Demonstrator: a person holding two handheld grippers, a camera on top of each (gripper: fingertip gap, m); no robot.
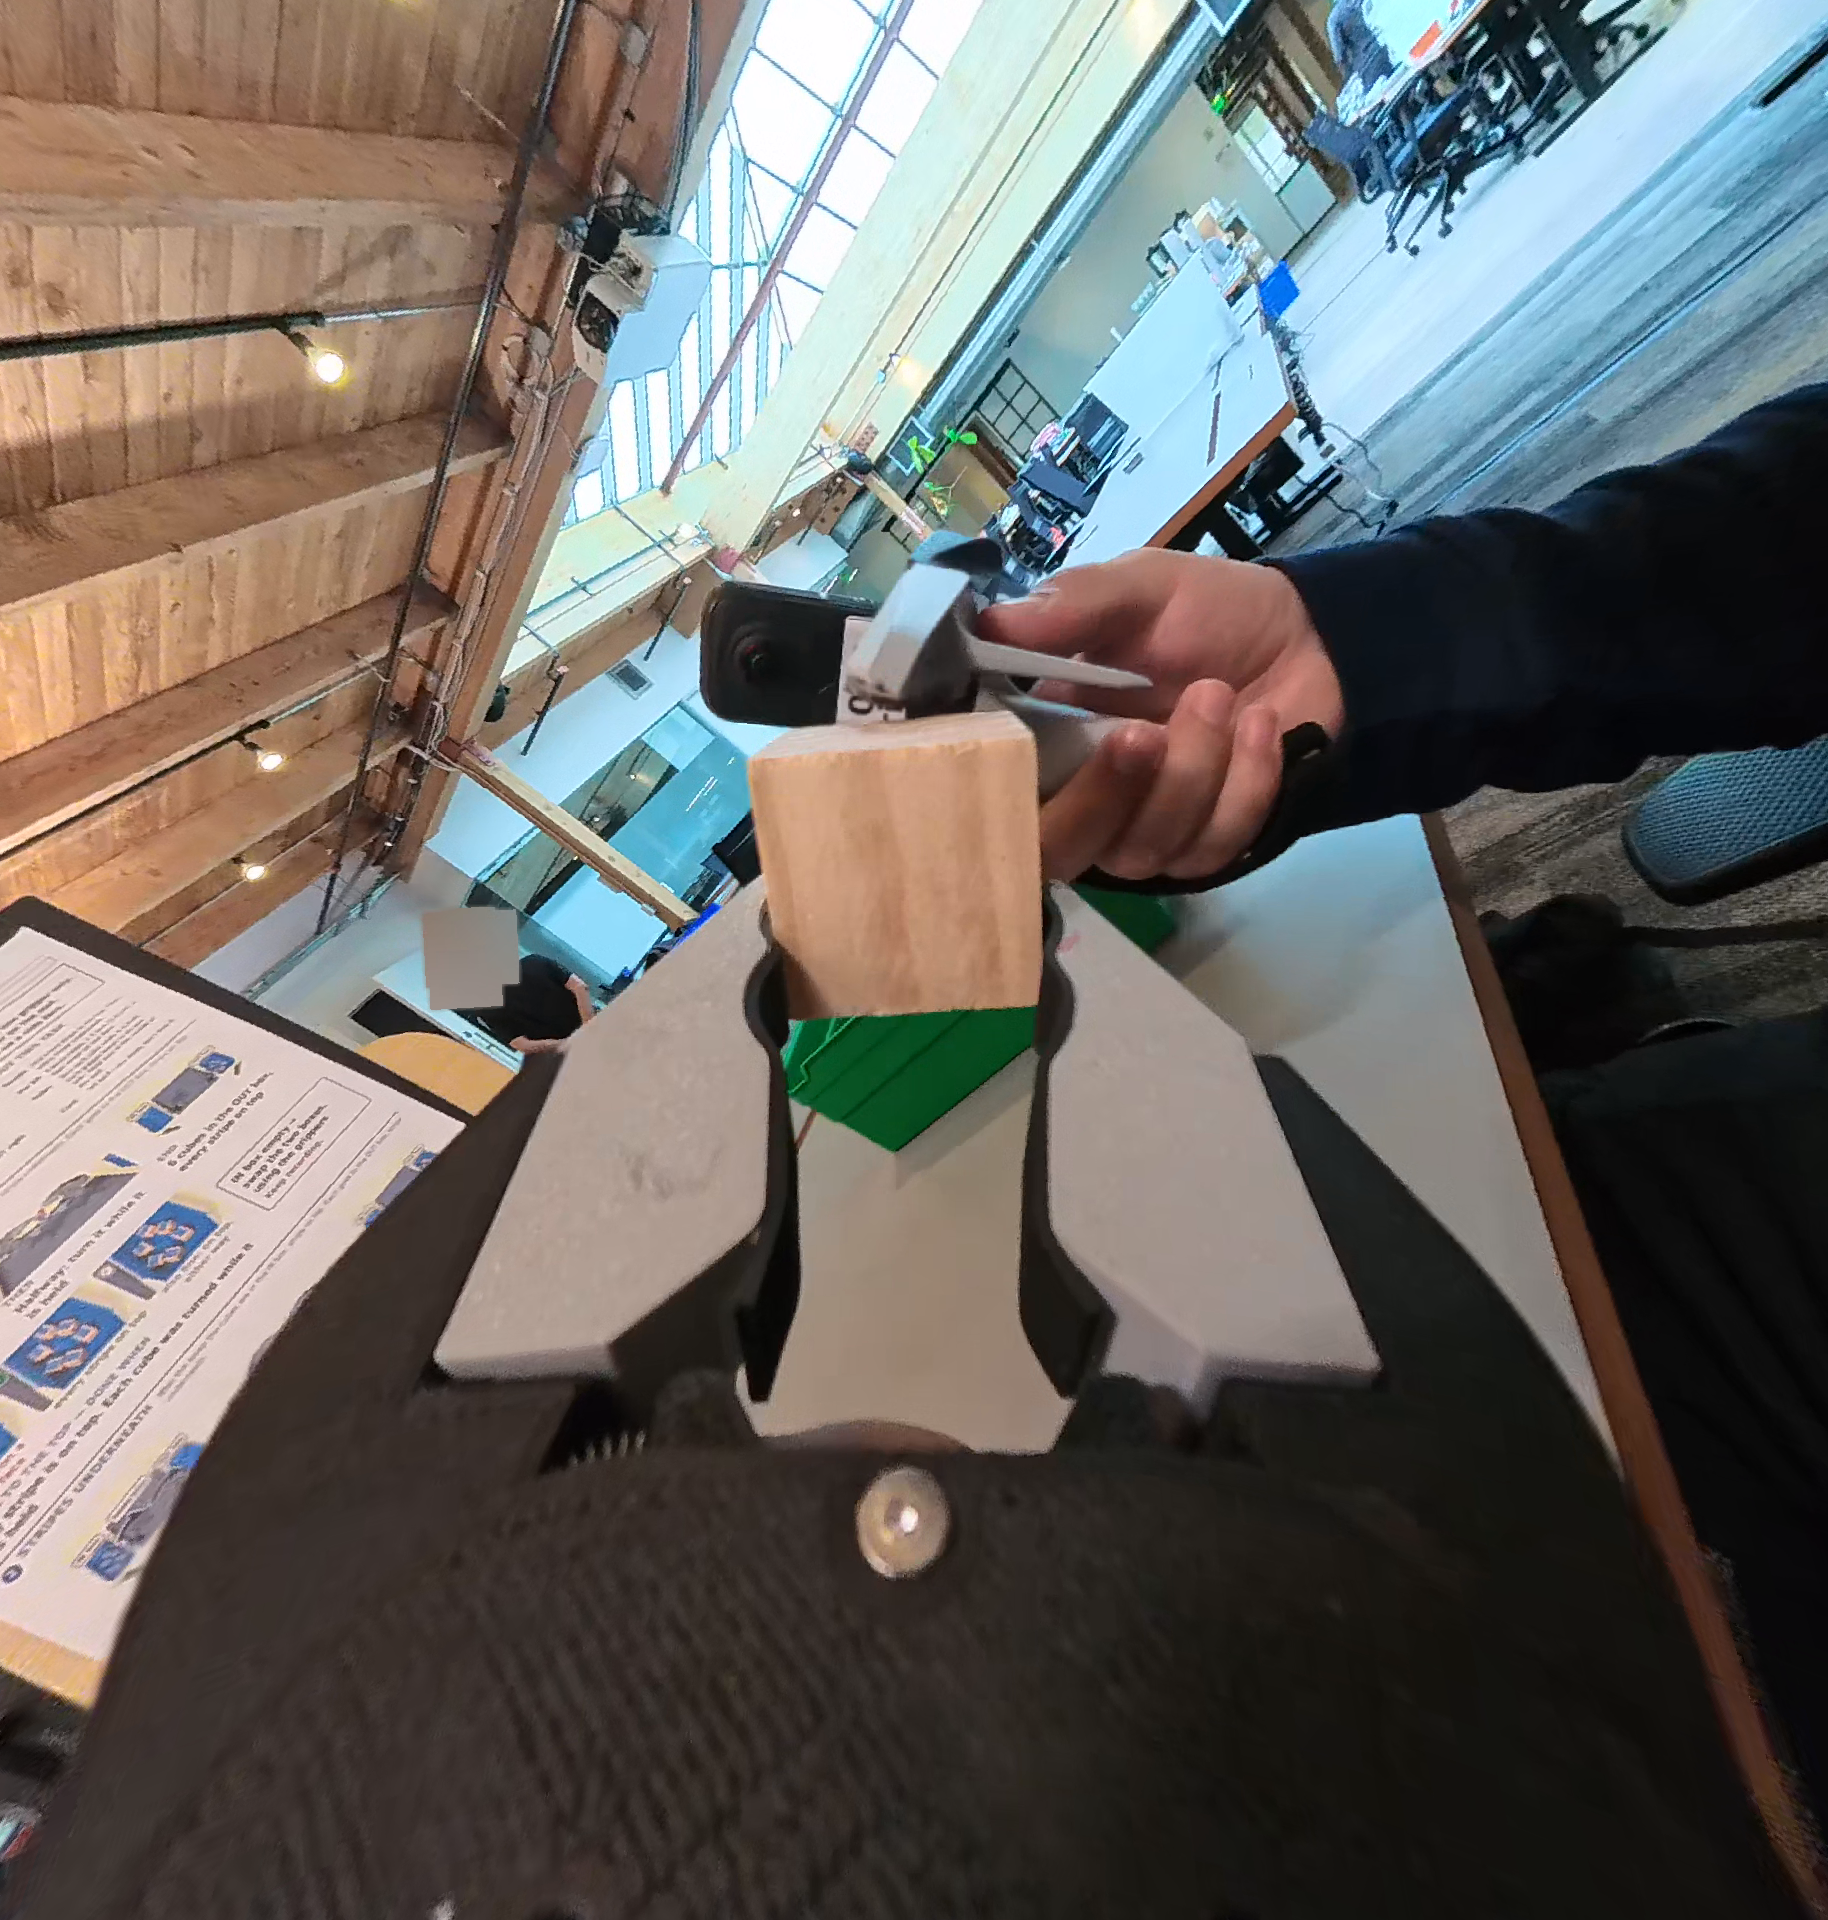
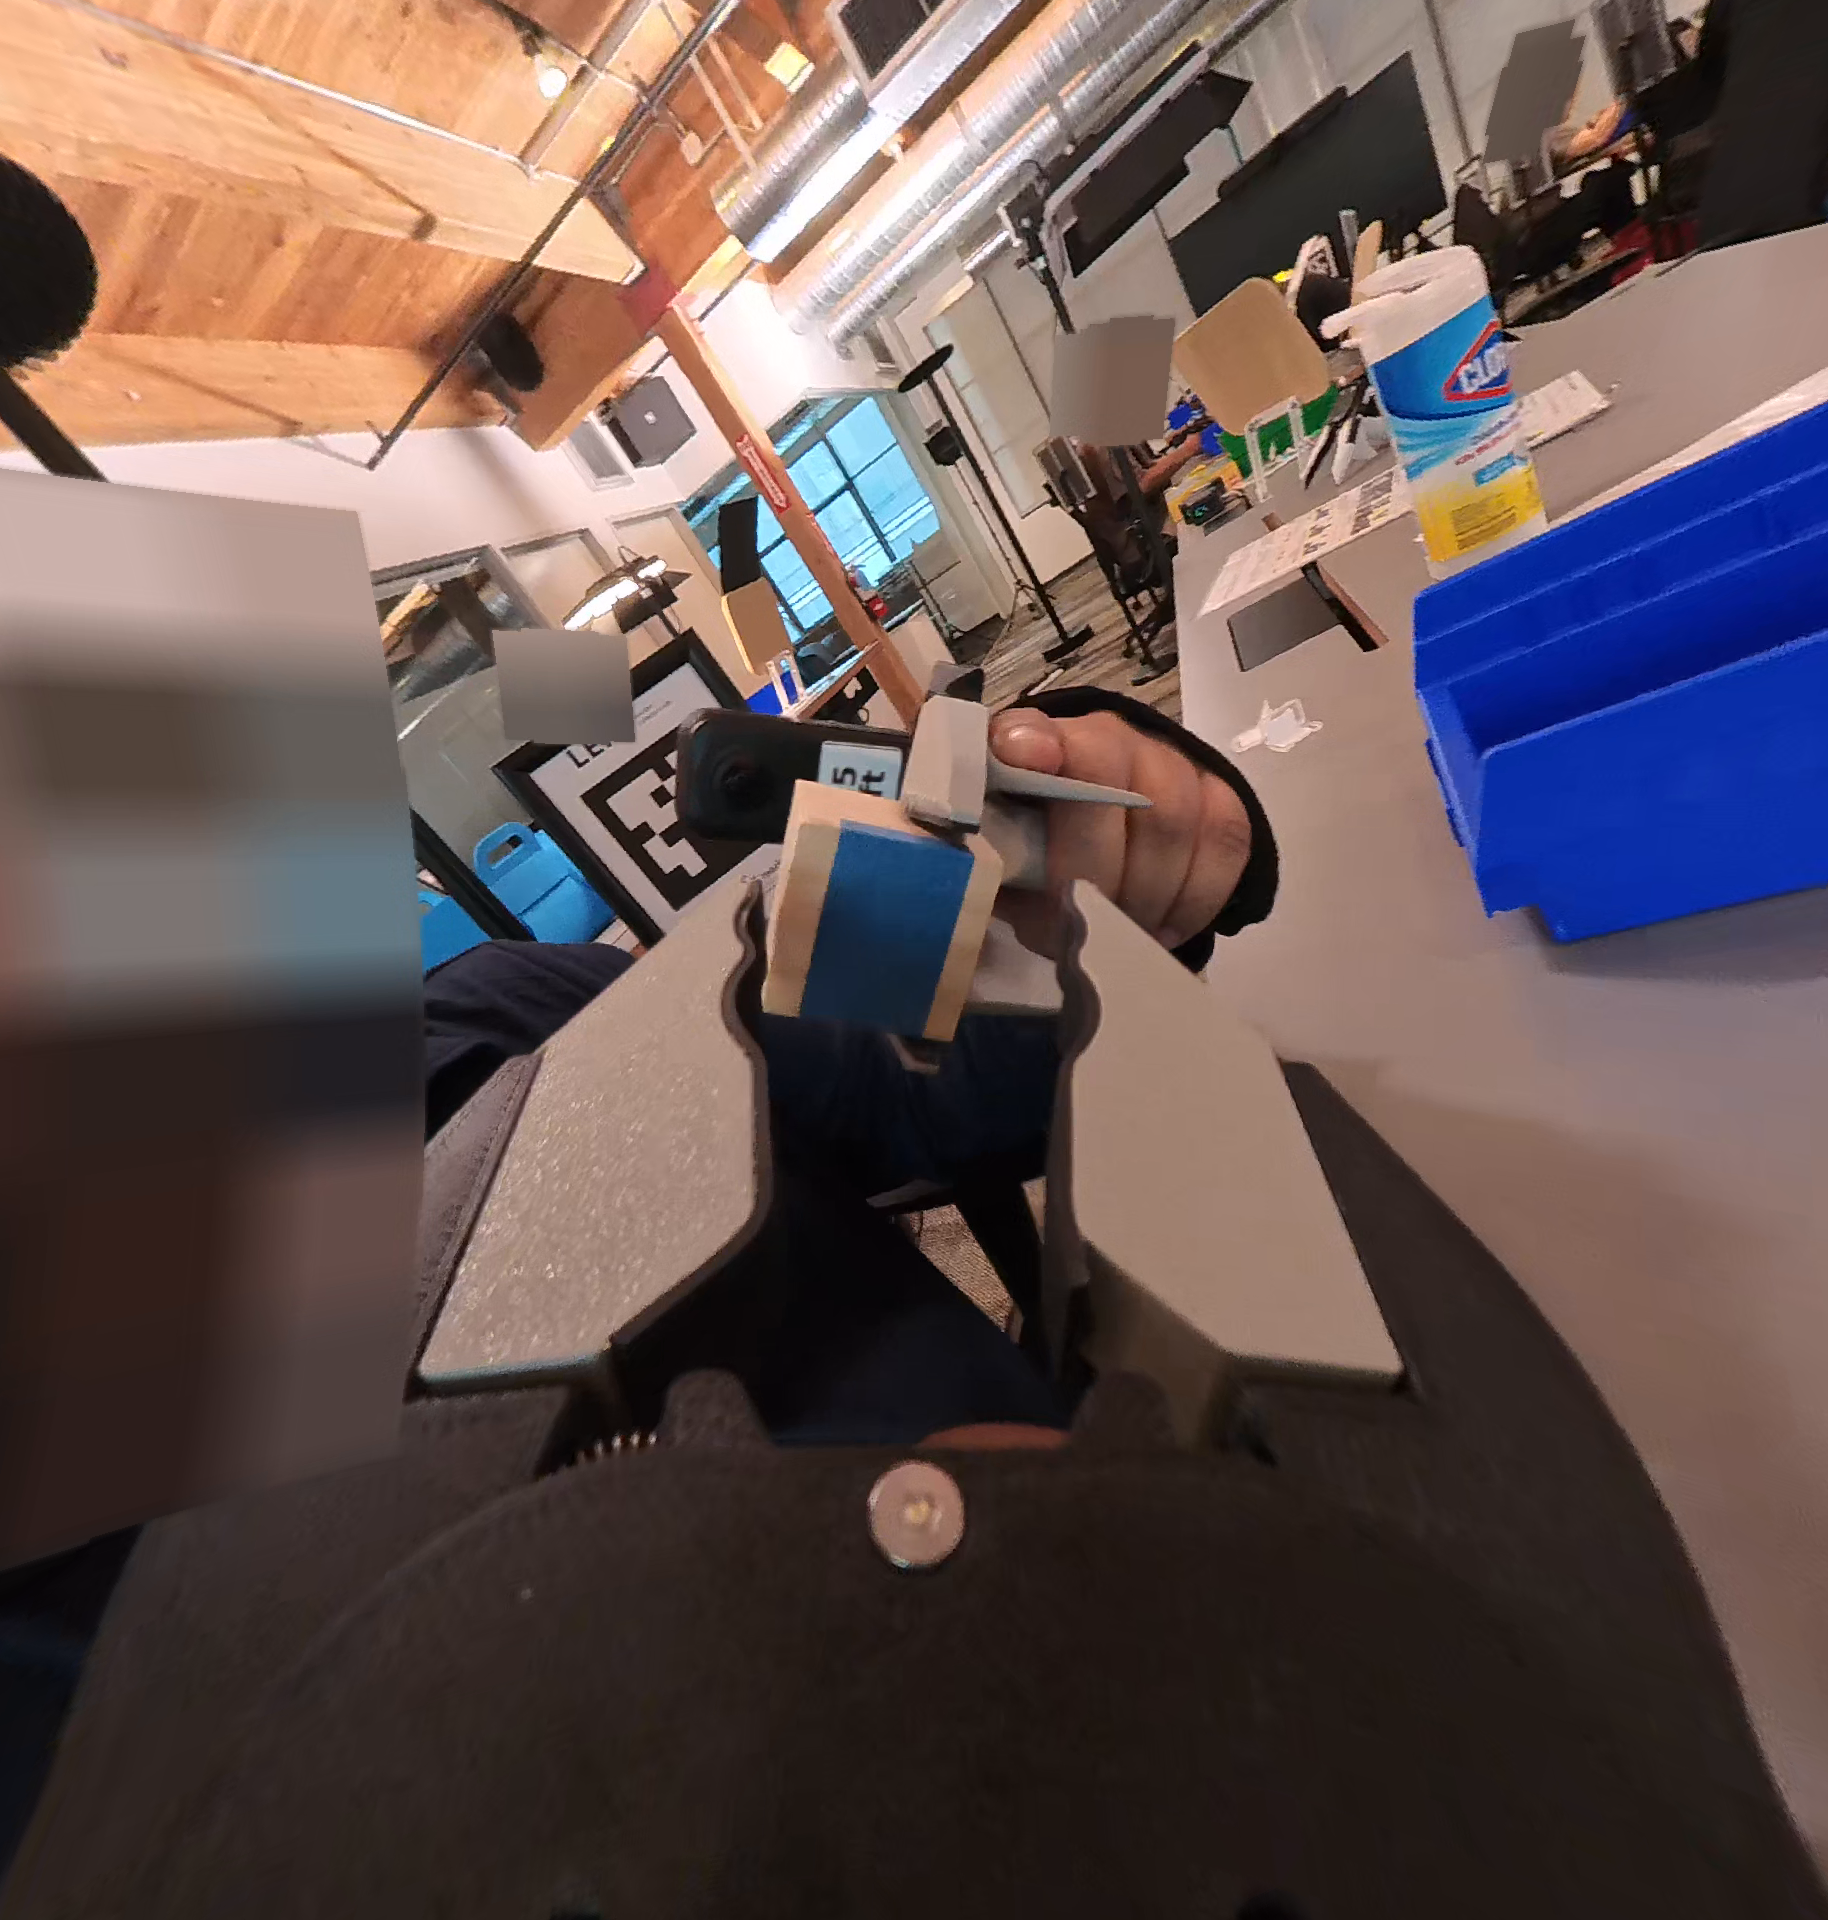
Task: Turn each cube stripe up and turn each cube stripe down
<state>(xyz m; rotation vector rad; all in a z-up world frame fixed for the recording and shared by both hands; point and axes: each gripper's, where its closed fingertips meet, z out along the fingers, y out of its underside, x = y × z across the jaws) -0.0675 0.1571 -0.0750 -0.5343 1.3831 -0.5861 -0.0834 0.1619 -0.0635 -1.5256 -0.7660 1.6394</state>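
A wooden cube (image 1: 894, 862) sits between the fingertips of my left gripper (image 1: 905, 956), which is shut on it and holds it in the air; a plain wood face looks toward this camera. In the right wrist view the same cube (image 2: 816, 914) shows a blue stripe (image 2: 889, 925) facing that camera. My right gripper (image 2: 910, 956) is open, its tips close to the cube, with a gap on the right side. The right gripper (image 1: 920, 644) appears just beyond the cube in the left wrist view, held by a hand (image 1: 1180, 675).
A green bin (image 1: 889, 1070) stands on the grey table (image 1: 1357, 1039) below the cube. An instruction sheet (image 1: 110, 1247) stands at the left. A blue bin (image 2: 1637, 727) and a wipes canister (image 2: 1450, 416) stand on the table at the right.
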